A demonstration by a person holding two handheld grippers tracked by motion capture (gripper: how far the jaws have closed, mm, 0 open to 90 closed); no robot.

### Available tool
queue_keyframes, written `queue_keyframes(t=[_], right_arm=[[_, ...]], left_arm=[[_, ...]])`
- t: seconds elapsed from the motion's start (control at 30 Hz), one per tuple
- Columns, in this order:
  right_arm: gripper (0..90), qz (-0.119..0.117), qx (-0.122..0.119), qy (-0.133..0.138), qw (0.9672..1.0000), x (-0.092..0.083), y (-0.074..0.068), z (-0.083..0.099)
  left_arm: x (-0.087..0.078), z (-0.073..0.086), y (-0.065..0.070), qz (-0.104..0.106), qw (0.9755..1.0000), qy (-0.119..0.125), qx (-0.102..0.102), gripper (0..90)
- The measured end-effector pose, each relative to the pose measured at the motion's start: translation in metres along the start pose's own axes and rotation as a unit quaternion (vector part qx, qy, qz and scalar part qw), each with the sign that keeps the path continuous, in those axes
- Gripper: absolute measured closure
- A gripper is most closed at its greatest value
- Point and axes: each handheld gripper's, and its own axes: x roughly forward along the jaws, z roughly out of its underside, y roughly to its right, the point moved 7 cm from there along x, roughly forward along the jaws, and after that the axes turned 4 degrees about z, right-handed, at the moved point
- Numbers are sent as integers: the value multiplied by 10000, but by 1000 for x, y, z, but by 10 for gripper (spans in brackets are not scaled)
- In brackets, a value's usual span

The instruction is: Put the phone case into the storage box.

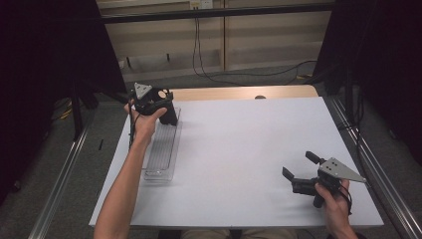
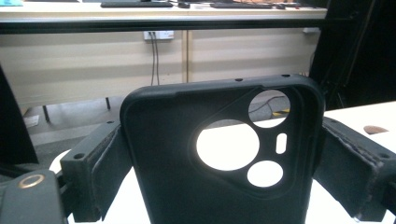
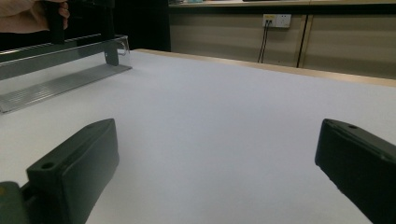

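High view looks down; gripper views sit low, sharing the table (image 1: 239, 149).

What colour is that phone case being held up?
Black, matte; the phone case shows best in the left gripper view, clamped between the fingers.

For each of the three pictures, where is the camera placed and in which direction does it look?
High view: above the person's side, looking forward and down on the table; both forearms show.
Left gripper view: on the left claw, looking along its jaws, shut on a black phone case.
Right gripper view: on the right claw, low over the table, jaws apart.
Shared: the clear tray.
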Motion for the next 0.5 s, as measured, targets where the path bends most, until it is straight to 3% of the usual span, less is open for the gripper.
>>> queue_keyframes(t=[0.03, 0.17, 0.3, 0.37, 0.5], right_arm=[[0, -19, 1, -6, 10000, 0, 0, 0], [0, -25, 10, -11, 10000, 0, 0, 0], [0, -12, 6, 0, 10000, 0, 0, 0], [0, -5, -7, 17, 10000, 0, 0, 0], [0, 1, -2, 17, 10000, 0, 1, 0]], left_arm=[[0, 0, -1, -90, 9999, -40, 22, 102], [1, -2, 1, -115, 9999, 72, 6, 96], [3, -4, 3, -166, 9998, -23, 94, 91], [5, -6, 5, -153, 9998, 74, 57, 94], [7, -5, 6, -133, 9998, 43, 147, 96]])
